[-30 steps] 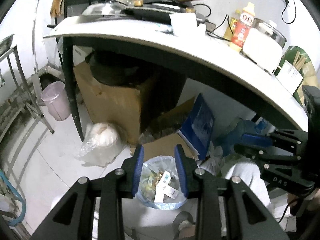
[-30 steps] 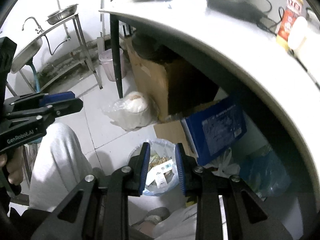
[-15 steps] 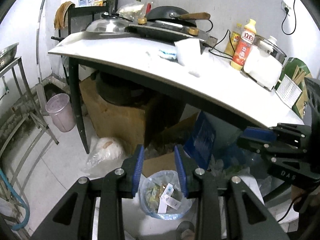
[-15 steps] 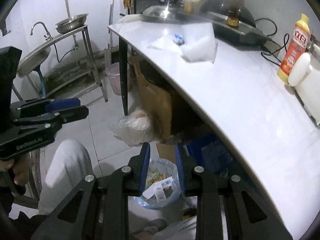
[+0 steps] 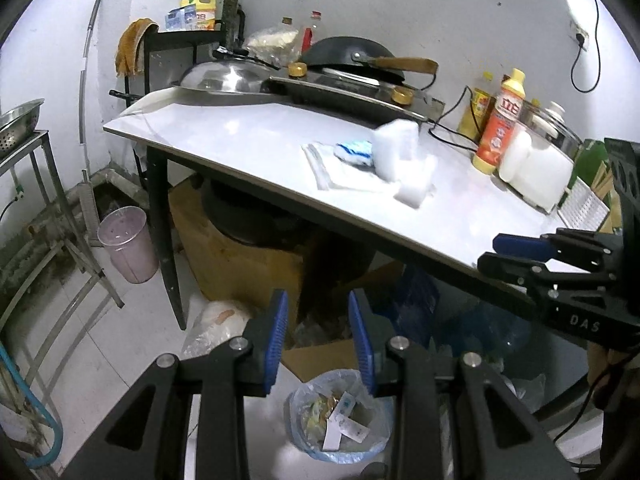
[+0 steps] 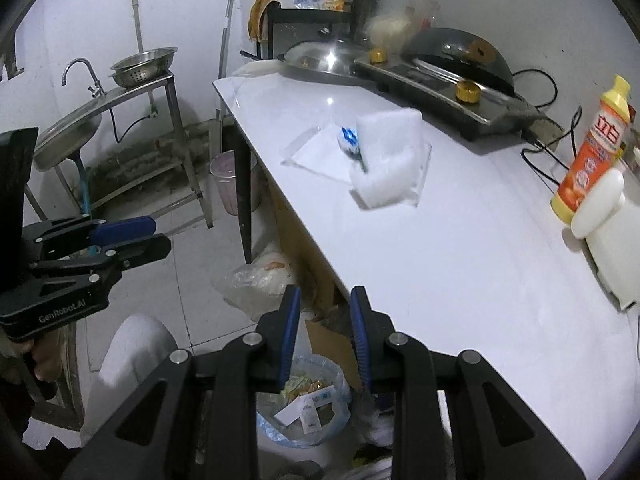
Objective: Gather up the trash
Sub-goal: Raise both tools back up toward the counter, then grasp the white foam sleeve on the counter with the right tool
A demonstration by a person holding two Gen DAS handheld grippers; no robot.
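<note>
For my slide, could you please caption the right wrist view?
Empty right gripper, jaws opening, above the lined trash bin; plastic wrappers wait on the white table.

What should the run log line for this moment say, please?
left gripper: empty, jaws apart | right gripper: empty, jaws opening | trash bin: on floor below both | wrappers: on table, untouched
</note>
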